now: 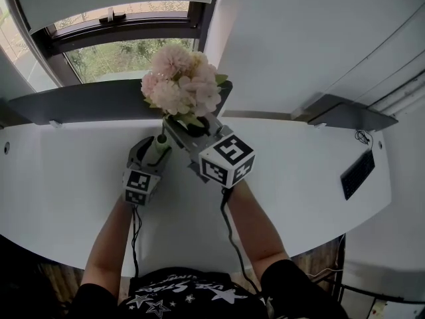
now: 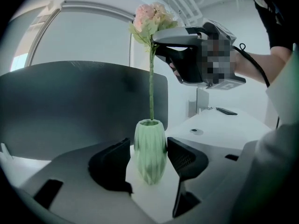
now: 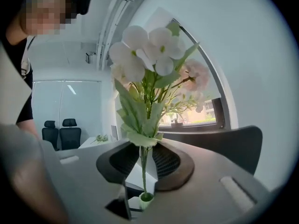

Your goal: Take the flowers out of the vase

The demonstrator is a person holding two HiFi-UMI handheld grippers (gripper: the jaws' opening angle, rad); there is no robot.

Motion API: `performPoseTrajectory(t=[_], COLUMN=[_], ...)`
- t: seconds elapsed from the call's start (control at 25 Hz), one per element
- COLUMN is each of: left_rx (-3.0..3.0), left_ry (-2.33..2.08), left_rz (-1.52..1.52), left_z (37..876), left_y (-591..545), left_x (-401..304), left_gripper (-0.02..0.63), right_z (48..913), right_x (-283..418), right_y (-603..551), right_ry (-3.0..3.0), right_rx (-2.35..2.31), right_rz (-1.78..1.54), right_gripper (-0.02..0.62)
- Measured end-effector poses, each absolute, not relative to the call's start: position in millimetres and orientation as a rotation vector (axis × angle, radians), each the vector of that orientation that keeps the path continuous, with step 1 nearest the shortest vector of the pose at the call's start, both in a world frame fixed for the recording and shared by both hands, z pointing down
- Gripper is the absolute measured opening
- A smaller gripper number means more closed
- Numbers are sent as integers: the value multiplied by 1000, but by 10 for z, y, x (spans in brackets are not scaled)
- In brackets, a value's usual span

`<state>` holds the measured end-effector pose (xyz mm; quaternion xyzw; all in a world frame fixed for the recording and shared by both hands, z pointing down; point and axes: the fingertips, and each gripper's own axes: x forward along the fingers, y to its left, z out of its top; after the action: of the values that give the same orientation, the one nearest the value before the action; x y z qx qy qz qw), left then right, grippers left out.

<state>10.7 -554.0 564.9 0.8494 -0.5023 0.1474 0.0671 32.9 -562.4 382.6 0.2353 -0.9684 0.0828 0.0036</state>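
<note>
A pale green ribbed vase [image 2: 150,155] stands on the white table [image 1: 60,178], and my left gripper [image 2: 149,161] is shut on it, a pad against each side of its body. From above, the vase [image 1: 160,149] shows only as a green sliver between the left gripper's [image 1: 159,145] jaws. Pink and white flowers [image 1: 180,82] rise on thin green stems [image 2: 151,85] whose lower ends still sit in the vase mouth [image 3: 146,198]. My right gripper [image 3: 142,160] is shut on the stems just under the leaves, high above the vase. It also shows as the right gripper [image 2: 158,43] from the left side.
A dark grey chair back [image 1: 80,102] lines the table's far edge below a window [image 1: 126,52]. A black flat device [image 1: 357,173] lies at the table's right end. The person's arms reach in from the near edge.
</note>
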Motion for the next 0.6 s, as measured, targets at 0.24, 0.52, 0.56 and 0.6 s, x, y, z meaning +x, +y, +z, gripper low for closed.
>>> performPoseTrajectory(t=[0.24,0.52,0.56,0.6], left_rx=[2565,2605,2620,2635], left_ry=[-1497,-1516,-1504,-1493], left_rz=[387,238,212,187], left_z=[5539,5020,4954,4907], left_y=[-5478,-5276,-5221,-5156], left_x=[99,42,37,25], left_gripper=[259,261,261,261], right_z=[3571,3480,3490,3508], right_x=[403,369,364,357], right_y=[-5560,-5301,-5247,-5185], right_ry=[-3054,-3007,-2999,-2992], right_rx=[773,775,778,783], right_rz=[205,165,167,166], right_gripper=[87,87,87,87])
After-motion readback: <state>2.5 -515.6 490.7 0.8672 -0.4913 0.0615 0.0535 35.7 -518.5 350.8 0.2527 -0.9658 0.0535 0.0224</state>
